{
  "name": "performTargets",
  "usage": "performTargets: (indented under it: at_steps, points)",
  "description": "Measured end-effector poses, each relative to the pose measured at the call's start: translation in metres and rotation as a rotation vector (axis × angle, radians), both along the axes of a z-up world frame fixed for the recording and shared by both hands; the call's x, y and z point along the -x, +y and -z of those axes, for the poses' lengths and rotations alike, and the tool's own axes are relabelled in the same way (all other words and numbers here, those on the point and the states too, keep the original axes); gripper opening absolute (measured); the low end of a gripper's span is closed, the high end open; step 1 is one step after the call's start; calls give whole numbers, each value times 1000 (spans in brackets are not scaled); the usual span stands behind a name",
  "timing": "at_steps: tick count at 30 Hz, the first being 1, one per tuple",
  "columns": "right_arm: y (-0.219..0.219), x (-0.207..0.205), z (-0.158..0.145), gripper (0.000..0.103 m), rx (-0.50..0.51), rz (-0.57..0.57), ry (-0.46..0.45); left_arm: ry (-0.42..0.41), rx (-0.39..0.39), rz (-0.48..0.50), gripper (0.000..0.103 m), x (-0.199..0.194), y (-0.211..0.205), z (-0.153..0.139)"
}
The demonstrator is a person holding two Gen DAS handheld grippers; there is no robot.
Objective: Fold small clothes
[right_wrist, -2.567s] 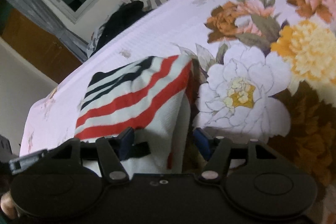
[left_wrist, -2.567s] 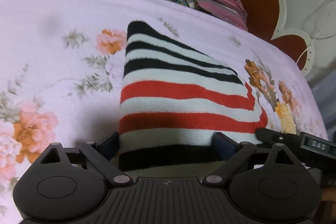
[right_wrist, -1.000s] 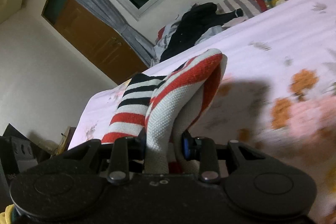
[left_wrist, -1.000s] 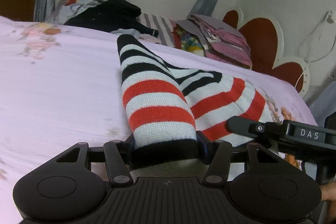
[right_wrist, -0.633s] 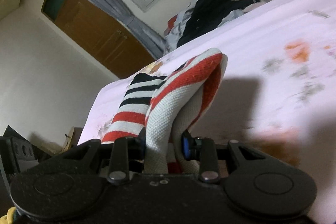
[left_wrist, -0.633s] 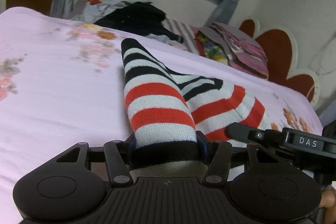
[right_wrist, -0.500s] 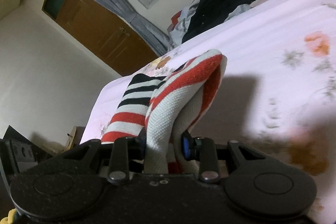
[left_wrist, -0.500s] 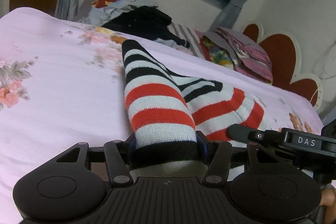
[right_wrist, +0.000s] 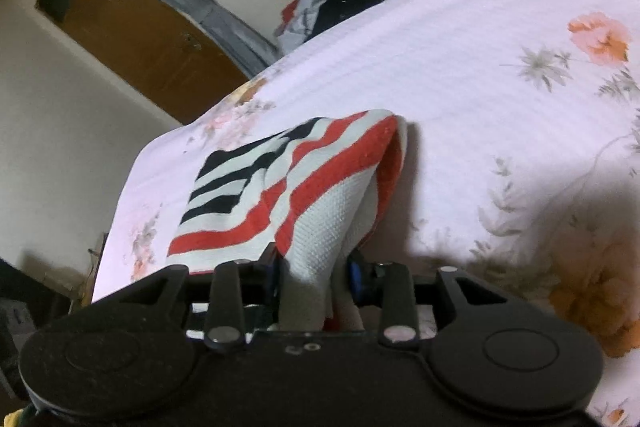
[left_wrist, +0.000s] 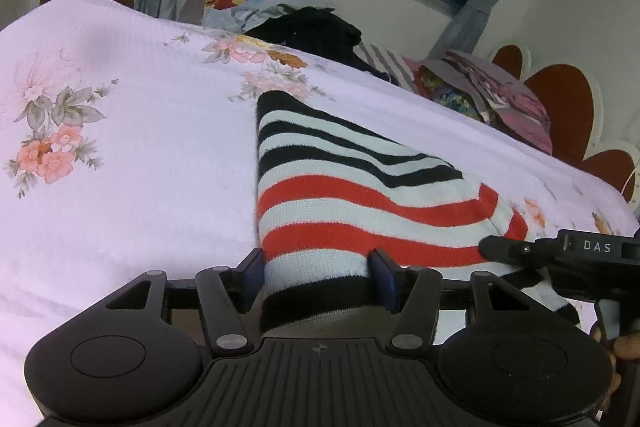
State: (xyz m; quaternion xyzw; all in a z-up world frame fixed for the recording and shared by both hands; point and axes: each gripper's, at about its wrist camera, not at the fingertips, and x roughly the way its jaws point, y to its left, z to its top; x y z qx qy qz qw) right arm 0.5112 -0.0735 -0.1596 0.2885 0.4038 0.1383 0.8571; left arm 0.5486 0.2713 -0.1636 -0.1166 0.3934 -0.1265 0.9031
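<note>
On the bed point(left_wrist: 140, 187) lies the striped garment point(left_wrist: 352, 195), its near hem hidden behind both tongs. Left tongs point(left_wrist: 318, 277), half open, bracket the black band; contact of the pads is hard to judge. Right tongs point(right_wrist: 314, 273) are opening, bunched white knit between them. Far clothes pile point(left_wrist: 316, 27) is blurred.

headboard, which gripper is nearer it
Right. Right gripper, jaws opening on the striped garment, sits on the headboard side; left gripper grips the garment's edge away from it.
</note>
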Motion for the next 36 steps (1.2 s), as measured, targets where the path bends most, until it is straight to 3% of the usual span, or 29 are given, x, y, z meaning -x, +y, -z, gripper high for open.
performTargets:
  at_steps: [5, 10, 17, 20, 22, 29, 36]
  points:
    - [-3, -2, -11, 48, 11, 29, -13, 9, 2, -30, 56, 0, -1, -11]
    - [-8, -14, -14, 47, 28, 66, -15, 9, -4, -56, 56, -15, -2, -14]
    - [12, -37, -15, 21, 197, 57, -60, 37, -35, -70, 58, -34, -9, -1]
    - [22, -47, -9, 20, 310, 54, -62, 50, -25, -77, 64, -34, -9, 5]
    - [27, -51, -5, 21, 332, 58, -54, 53, -21, -78, 65, -33, -8, 4]
    - [22, -2, -38, 31, 263, 48, -122, -1, -20, -24, 65, 1, 1, -21]
    - [25, 51, -47, 36, 222, 19, -116, 21, -1, -1, 65, 40, 9, -14]
